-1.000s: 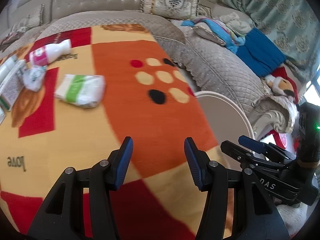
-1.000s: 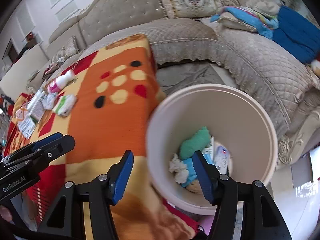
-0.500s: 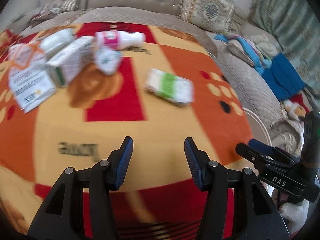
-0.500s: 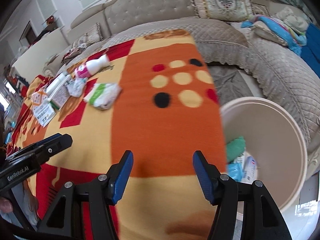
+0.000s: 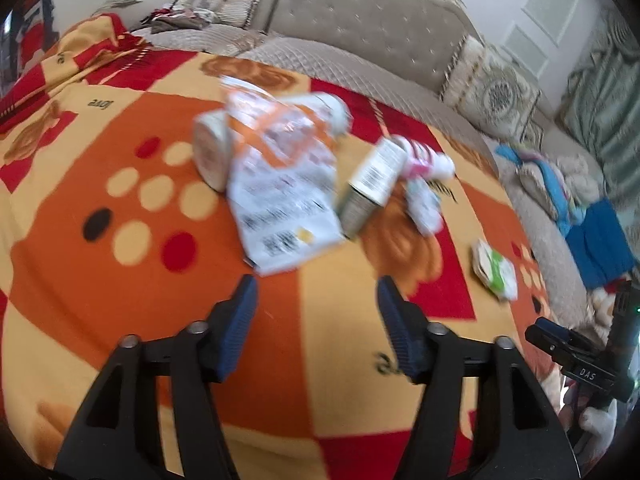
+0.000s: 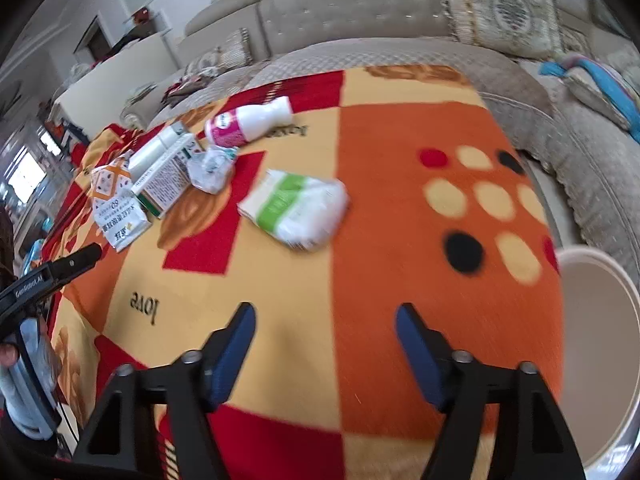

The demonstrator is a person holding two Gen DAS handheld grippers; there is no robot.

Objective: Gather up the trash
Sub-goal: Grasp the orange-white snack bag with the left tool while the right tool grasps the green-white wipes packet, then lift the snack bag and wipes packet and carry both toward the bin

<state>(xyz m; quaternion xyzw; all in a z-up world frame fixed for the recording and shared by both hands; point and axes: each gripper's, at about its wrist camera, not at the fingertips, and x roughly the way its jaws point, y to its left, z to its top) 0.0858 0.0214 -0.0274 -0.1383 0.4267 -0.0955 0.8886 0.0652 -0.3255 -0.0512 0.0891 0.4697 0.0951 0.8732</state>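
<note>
Trash lies on an orange, red and yellow blanket (image 6: 360, 264). My left gripper (image 5: 316, 292) is open and empty, just short of a white printed bag (image 5: 280, 196). Beside the bag are a carton (image 5: 370, 184), a crumpled wrapper (image 5: 424, 204) and a pink-labelled white bottle (image 5: 424, 158). My right gripper (image 6: 326, 320) is open and empty, short of a white and green packet (image 6: 296, 208), which also shows in the left wrist view (image 5: 496, 268). The right wrist view shows the bottle (image 6: 248, 122), carton (image 6: 166, 180), wrapper (image 6: 210, 168) and bag (image 6: 116, 208) farther left.
A white bin (image 6: 600, 352) stands at the blanket's right edge. A grey quilted sofa (image 6: 360, 4) with cushions wraps around the back and right. Blue cloth (image 5: 600, 240) lies on the sofa at right. The other gripper shows at each view's edge.
Both grippers have swung left, away from the bin and toward the trash. The left one now faces the printed bag closely. The bin has slid to the right edge of the right view.
</note>
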